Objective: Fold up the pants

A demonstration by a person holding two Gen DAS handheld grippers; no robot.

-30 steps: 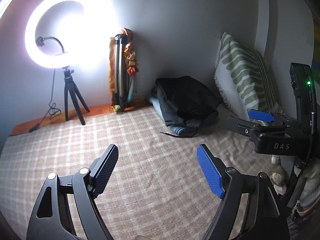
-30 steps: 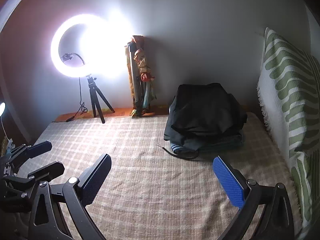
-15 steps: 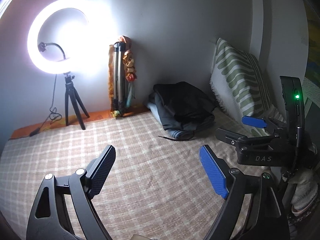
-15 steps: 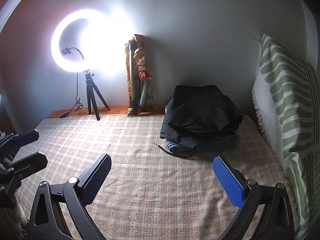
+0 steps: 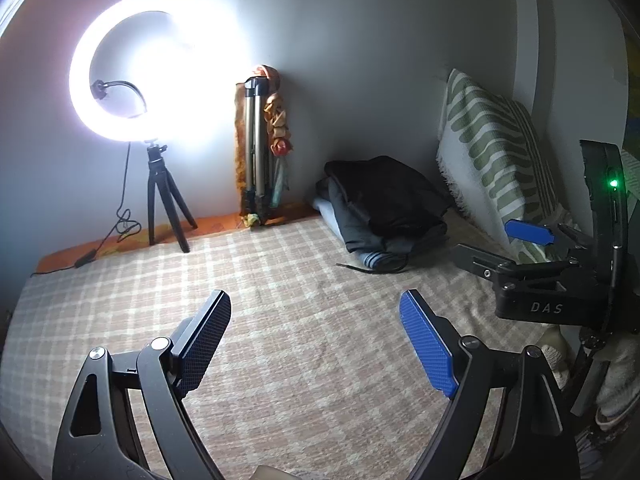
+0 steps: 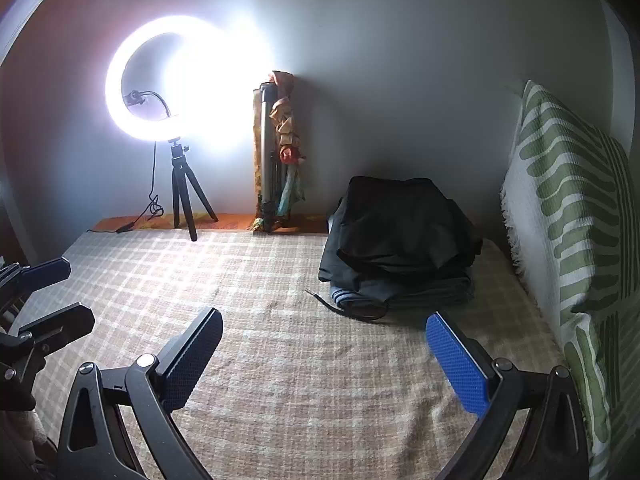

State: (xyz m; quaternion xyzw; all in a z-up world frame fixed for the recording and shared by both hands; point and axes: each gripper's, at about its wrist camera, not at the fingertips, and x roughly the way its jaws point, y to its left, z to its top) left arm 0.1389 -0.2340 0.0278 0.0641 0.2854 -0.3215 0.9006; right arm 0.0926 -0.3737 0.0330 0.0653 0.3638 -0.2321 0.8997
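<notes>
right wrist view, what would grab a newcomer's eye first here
The glaring ring light on its small tripod at the far left, against the wall. Next, the dark pile of folded clothes on the checked bedspread, far right, beside the green-striped pillow. Nearest, the right gripper has its jaws wide apart, holding nothing.

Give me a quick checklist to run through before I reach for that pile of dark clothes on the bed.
1. Left gripper open and holding nothing: ok.
2. Right gripper open and holding nothing: ok.
3. Checked bedspread between grippers and pile of dark clothes free of obstacles: ok.
4. Which layer of the pile is the pants to fold: cannot tell.
5. Loose black cord at the pile's front edge out of the way: not ok.
6. Striped pillow apart from the pile: ok.
</notes>
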